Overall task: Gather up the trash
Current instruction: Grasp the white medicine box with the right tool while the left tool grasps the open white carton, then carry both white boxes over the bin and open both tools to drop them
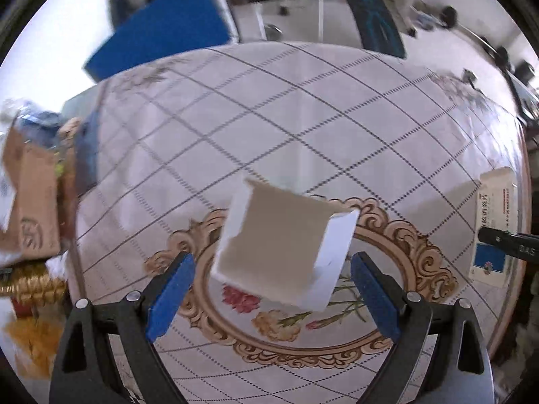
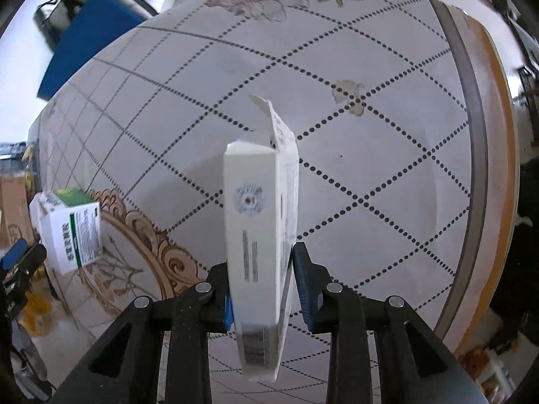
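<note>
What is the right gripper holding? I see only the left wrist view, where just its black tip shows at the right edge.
Observer: The right gripper is shut on a flat white carton, clamped on both faces.
Operator: Is the carton closed?
Observer: No, the flap at its far end stands open.
Operator: What colour is my small box outside?
Observer: The small box is white with a green top and stripe.

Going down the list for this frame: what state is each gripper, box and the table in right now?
left gripper: open, holding nothing.
right gripper: shut on the flat white box.
flat white box: held edge-on above the table, end flap open.
green and white box: free of both grippers, torn open, tilted.
table: covered by a patterned cloth.
</note>
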Available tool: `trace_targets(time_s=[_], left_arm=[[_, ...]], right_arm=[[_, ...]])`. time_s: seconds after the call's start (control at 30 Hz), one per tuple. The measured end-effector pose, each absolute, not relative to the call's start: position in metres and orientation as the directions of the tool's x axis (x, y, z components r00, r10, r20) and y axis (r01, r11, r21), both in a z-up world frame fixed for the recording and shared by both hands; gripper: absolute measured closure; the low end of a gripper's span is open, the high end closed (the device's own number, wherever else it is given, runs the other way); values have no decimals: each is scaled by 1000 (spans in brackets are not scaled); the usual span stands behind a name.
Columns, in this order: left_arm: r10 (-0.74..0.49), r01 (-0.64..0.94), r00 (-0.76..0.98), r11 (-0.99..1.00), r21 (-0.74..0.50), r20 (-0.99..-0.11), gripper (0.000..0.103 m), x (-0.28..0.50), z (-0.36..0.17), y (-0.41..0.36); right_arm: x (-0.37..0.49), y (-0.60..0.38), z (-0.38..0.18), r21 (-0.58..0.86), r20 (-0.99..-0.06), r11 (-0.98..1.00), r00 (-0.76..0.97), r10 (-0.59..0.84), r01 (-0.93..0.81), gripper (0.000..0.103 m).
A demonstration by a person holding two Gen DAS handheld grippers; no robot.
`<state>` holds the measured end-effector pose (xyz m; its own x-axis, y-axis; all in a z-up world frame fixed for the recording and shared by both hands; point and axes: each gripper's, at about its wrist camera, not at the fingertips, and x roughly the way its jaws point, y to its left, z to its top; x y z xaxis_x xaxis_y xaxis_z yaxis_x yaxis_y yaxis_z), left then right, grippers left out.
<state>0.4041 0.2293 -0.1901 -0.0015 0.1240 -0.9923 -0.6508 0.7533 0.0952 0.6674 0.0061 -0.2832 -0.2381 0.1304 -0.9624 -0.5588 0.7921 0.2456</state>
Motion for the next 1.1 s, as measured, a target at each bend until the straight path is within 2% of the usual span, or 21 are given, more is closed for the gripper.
trace_targets(time_s=[0.13, 0.3, 0.43, 0.47, 0.5, 0.63, 0.9, 1.1], left_arm=[[78, -599, -30, 796, 81, -996, 8, 419, -202, 230], [80, -539, -105, 833, 124, -991, 8, 424, -225, 230], [68, -556, -95, 824, 109, -993, 10, 422, -233, 231], [74, -564, -82, 819, 107, -994, 10, 421, -231, 231], [79, -575, -62, 812, 100, -995, 14, 420, -228, 230], [77, -608, -7, 791, 65, -997, 17, 414, -215, 225], [145, -683, 35, 725, 83, -989, 17, 383, -178, 194], [148, -722, 103, 692, 28, -984, 17, 334, -155, 160]], right_arm=[[659, 25, -275, 235, -963, 791, -248, 109, -565, 71], [647, 38, -282, 228, -962, 778, -260, 85, -585, 71], [632, 44, -281, 224, -964, 758, -251, 82, -613, 73], [626, 45, -282, 231, -963, 753, -256, 86, -616, 80], [622, 45, -280, 227, -966, 748, -244, 90, -623, 82], [607, 41, -270, 218, -974, 729, -197, 117, -648, 83], [581, 18, -241, 318, -948, 703, -205, 244, -636, 83], [532, -8, -213, 391, -918, 662, -218, 331, -640, 83]])
